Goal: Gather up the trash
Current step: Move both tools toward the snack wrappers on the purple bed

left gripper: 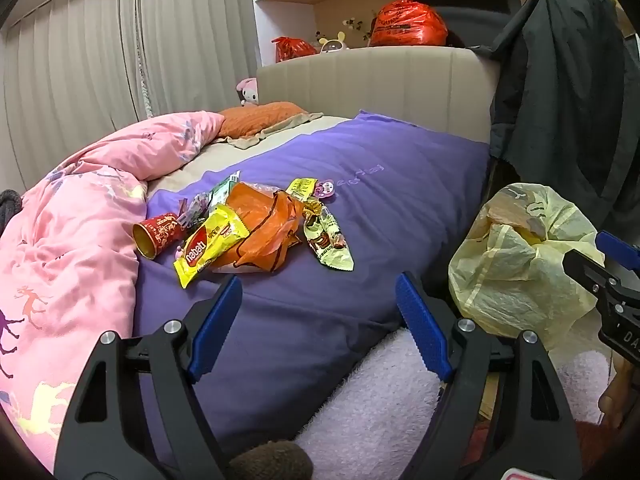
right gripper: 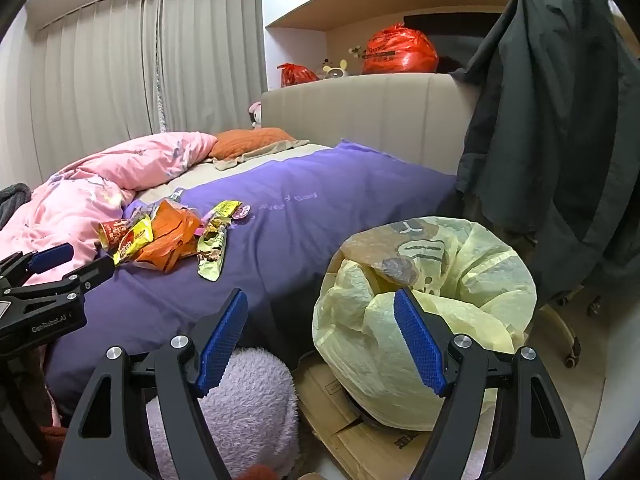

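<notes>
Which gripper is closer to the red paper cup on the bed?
Left. The left gripper hangs open just short of the red paper cup; the right gripper sits farther off, over by the yellow trash bag.

A home bedroom: bed (left gripper: 400,184), pillow (left gripper: 260,118), drawn curtains (left gripper: 120,52).

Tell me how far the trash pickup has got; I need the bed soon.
Nothing looks collected yet: the yellow snack wrapper, crumpled orange plastic bag and red paper cup lie on the purple blanket. Left gripper and right gripper are open, empty. All litter must go into the pale yellow bin bag.
</notes>
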Demonstrator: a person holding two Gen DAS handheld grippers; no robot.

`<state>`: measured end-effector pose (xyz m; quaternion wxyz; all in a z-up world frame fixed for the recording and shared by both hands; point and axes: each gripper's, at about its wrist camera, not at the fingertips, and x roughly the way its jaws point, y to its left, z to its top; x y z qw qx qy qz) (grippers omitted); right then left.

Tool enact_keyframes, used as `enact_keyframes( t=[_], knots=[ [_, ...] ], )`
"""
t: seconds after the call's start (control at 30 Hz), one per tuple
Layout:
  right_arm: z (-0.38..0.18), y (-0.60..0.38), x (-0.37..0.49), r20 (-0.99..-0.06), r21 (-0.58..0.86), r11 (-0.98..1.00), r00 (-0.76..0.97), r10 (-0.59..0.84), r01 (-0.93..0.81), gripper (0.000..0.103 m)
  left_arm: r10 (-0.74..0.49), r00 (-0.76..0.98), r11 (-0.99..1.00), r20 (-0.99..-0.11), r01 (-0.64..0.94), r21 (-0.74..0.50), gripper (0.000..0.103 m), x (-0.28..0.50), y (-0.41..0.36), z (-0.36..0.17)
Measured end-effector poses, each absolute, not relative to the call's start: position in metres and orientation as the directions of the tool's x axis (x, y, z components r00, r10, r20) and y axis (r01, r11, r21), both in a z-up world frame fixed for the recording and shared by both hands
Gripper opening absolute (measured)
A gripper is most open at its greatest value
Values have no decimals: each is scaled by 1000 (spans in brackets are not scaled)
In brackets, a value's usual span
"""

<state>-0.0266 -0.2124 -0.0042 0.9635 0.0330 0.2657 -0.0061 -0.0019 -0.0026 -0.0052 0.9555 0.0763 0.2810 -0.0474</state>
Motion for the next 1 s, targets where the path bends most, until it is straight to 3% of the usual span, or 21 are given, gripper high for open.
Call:
enact_keyframes(
  t=[1.0],
  knots=[
    [-3, -211, -29, -506, 40, 999, 863, -9, 34, 72, -65, 835, 983, -546, 148, 109, 75, -4, -7, 0]
  ],
)
